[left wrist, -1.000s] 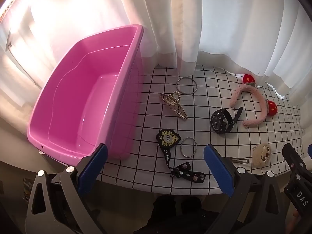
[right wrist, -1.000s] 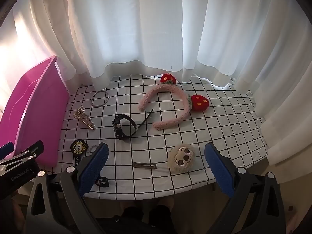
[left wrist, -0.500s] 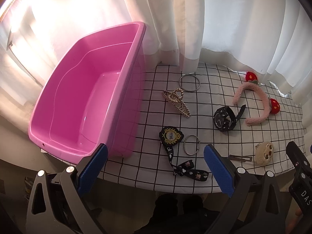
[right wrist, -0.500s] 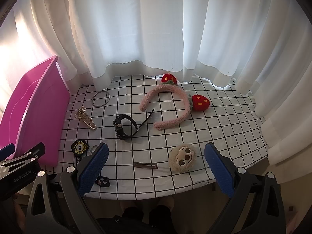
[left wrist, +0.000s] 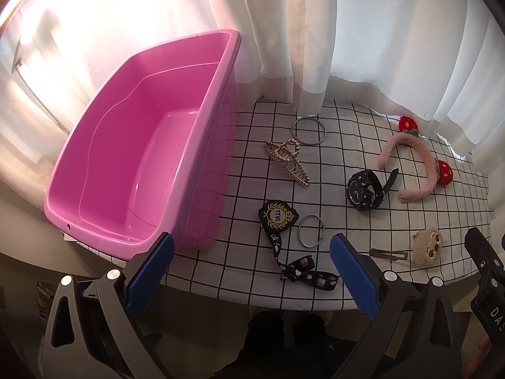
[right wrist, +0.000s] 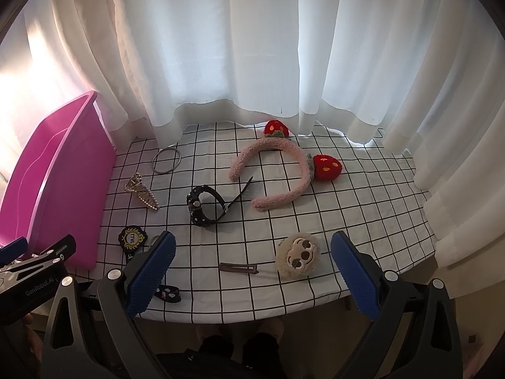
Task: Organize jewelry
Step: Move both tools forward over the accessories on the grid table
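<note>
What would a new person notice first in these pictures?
First the big pink tub, empty, at the left edge of the checked tablecloth. Next the fluffy pink headband with red strawberries, far right near the white curtain, beside a black watch.

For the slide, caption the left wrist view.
Open left gripper faces an empty pink tub beside jewelry on a checked cloth.
</note>
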`<state>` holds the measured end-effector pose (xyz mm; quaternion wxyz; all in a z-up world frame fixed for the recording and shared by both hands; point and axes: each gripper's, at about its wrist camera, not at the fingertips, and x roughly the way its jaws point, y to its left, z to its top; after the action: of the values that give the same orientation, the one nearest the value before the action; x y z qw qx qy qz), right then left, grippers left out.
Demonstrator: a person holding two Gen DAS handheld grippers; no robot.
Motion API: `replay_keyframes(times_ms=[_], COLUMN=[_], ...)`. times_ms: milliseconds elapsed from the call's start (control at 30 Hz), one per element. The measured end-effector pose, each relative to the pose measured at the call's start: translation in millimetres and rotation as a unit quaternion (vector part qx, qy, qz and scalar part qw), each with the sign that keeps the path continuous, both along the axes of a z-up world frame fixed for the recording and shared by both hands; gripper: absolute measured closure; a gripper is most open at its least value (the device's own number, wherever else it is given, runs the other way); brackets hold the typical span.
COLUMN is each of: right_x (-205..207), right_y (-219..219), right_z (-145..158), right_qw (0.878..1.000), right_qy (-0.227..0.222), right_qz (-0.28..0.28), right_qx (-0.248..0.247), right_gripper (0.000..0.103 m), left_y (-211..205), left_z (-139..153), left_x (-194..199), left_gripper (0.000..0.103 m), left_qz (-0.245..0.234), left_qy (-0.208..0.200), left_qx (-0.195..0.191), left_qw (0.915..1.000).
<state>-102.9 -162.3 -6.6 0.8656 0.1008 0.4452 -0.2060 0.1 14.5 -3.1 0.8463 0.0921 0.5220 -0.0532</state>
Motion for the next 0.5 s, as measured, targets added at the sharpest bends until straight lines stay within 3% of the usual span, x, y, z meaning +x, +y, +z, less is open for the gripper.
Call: replay_keyframes(times_ms=[500], right_x=[1.3], right_y=[2.6], right_z=[-1.0], right_qw=[1.000], right_qy=[-0.006], right_qz=[0.008], right_qx=[0.006], right_gripper=[0.009], left_y=[7.0], left_z=[8.9], left_x=[-4.3], left_gripper=[0.006], left_qz=[0.004], left_qy=[-0.019], left_qx=[-0.026], left_qw=[0.9995])
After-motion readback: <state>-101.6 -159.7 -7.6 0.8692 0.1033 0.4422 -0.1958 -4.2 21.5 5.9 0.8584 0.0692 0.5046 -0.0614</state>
